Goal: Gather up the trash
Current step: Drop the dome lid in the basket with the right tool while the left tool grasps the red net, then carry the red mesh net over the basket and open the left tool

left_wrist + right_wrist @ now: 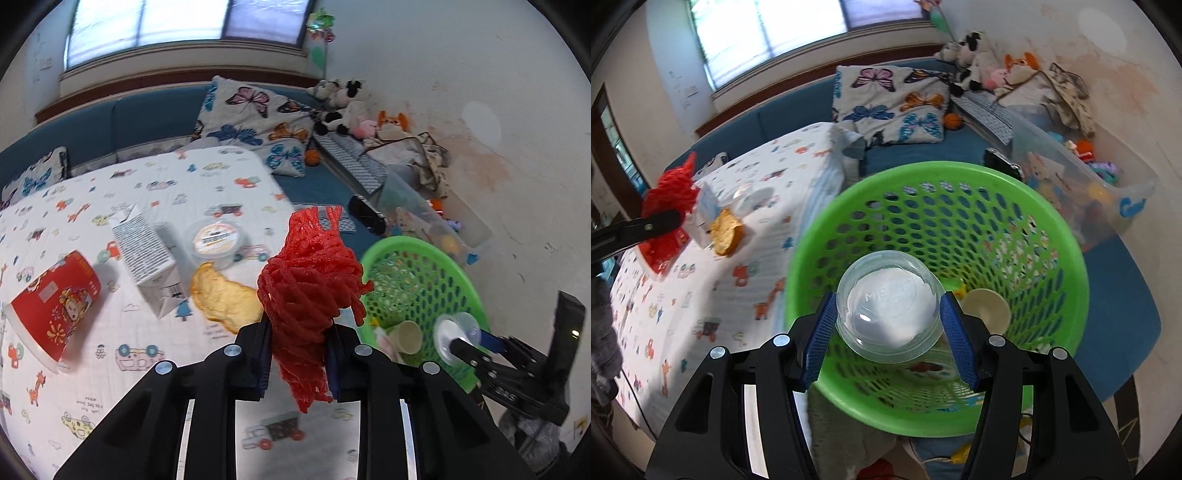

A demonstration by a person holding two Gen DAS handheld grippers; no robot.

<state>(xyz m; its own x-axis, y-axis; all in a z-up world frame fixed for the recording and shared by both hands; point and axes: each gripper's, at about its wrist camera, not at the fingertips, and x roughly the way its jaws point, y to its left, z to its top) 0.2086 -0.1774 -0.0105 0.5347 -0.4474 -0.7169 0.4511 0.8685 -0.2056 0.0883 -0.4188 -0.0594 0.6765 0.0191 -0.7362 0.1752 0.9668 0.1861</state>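
The left gripper (298, 356) is clamped on a bundle of red mesh netting (310, 280), which stands upright between the pads, its long axis running from a tail hanging below the jaws to frayed ends pointing up and away. Just ahead and left of it on the printed tablecloth (110, 369) lies a yellow peel-like scrap (221, 299); beyond that a grey carton (147, 254) lies on its side, long axis pointing away, with a round lidded tub (215, 242) beside it. Further left a red paper cup (55, 310) lies tipped over, its mouth toward the near left.

The right gripper (888, 325) holds a clear plastic cup (888, 314) by its sides, pads pressed on it, the cup's axis pointing forward so its base faces the camera. It hangs over the open mouth of a green mesh basket (1071, 258), directly ahead and below. Inside the basket, right of the clear cup, a small beige paper cup (988, 308) lies tilted, mouth toward the camera. Farther off are a butterfly-print pillow (890, 103) and a clear toy bin (1115, 192).
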